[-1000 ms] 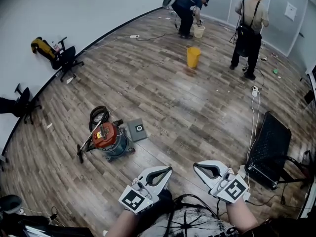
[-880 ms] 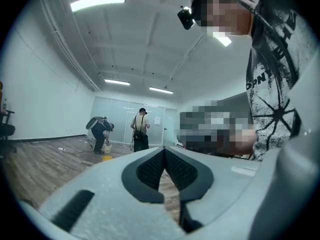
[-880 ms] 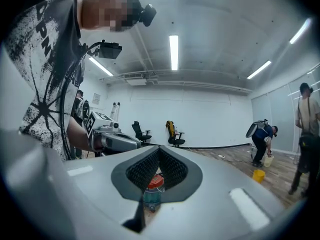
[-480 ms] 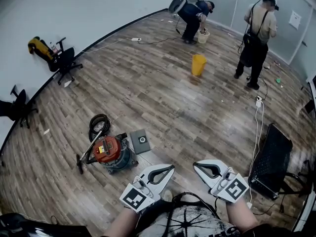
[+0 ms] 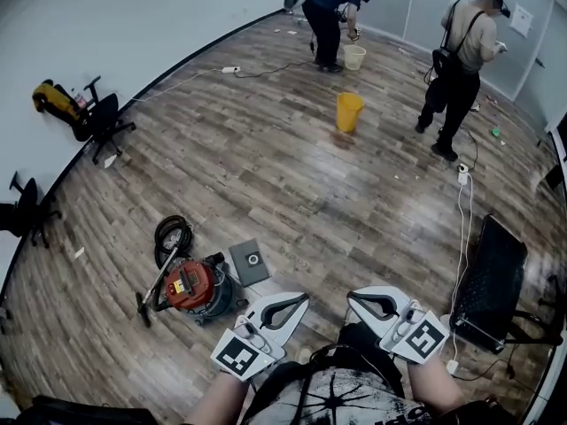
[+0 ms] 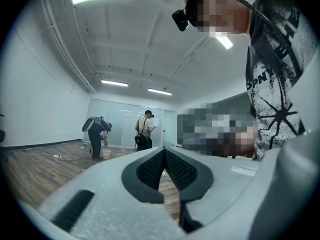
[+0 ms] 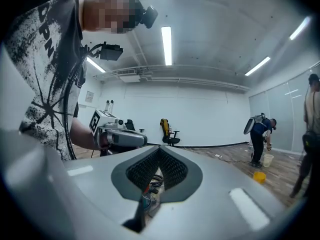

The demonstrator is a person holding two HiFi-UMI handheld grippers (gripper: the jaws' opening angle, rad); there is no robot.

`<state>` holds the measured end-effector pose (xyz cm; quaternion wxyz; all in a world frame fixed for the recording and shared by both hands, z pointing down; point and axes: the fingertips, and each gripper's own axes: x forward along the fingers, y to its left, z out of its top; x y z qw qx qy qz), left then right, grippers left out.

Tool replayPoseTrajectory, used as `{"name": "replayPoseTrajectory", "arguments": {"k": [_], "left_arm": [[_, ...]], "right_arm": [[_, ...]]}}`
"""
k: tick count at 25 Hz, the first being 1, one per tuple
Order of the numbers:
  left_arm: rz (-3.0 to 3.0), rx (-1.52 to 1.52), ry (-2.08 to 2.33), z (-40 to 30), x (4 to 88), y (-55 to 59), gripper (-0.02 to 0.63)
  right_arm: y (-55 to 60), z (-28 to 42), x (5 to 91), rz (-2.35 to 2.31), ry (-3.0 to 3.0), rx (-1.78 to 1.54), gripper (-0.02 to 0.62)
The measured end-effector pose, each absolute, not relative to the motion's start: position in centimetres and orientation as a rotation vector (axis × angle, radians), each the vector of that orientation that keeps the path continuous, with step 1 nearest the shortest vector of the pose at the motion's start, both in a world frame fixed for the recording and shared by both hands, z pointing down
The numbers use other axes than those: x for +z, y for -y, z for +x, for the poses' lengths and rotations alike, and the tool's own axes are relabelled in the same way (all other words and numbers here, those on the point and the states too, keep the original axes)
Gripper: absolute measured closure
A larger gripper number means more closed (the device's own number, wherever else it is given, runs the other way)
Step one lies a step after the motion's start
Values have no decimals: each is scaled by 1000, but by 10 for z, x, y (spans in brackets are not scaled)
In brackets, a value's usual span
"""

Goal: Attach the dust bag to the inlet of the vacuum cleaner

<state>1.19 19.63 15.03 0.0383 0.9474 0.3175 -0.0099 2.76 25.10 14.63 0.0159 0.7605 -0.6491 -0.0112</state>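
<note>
While I look down through the head view, I begin at the far left, where a nearer office chair (image 5: 27,212) and a farther office chair (image 5: 99,120) stand by the white wall, the farther one with something yellow on it. Next comes the vacuum cleaner (image 5: 190,288), a red-topped canister on the wood floor (image 5: 266,166). Its black hose (image 5: 170,234) is coiled just behind it and a wand (image 5: 155,282) slants off its left side.

The dust bag (image 5: 250,262), a flat grey square with a round opening, lies on the floor just beside the canister's right, apart from both my tools. Below it, my left gripper (image 5: 299,301) points level. Its own view shows the 2 ribbed jaws pressed together with nothing between them. Just to the right, my right gripper (image 5: 353,297) has its jaws together too and is empty. Through the gap under its pads I see the canister and hose beyond.

Farther up the room stand a yellow bucket (image 5: 348,111) and a white bucket (image 5: 354,57), with 1 person (image 5: 323,7) bent over the white one. A 2nd person (image 5: 461,56) stands upright to the right. At the far right a black chair (image 5: 487,277) sits near a white cable (image 5: 459,211).
</note>
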Motion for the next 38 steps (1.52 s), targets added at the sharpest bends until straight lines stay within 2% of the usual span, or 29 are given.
{"name": "replayPoseTrajectory", "arguments": {"k": [11,21,30,38], "left_arm": [[2989,10,-721,147,149,-180,606],[3053,-23,-552,261,155,-204,606],[3098,25,-398,291,164,-195,606],[3091,-18,-217,292,166,-127,606]], "right_arm": [[-224,166,147,2191,2259,-68,591],[-246,282,168,2059,2388,-81,591],[-231,319,168,1965,2516,-112,591],[-157,320,164,1787,2600,-73,591]]}}
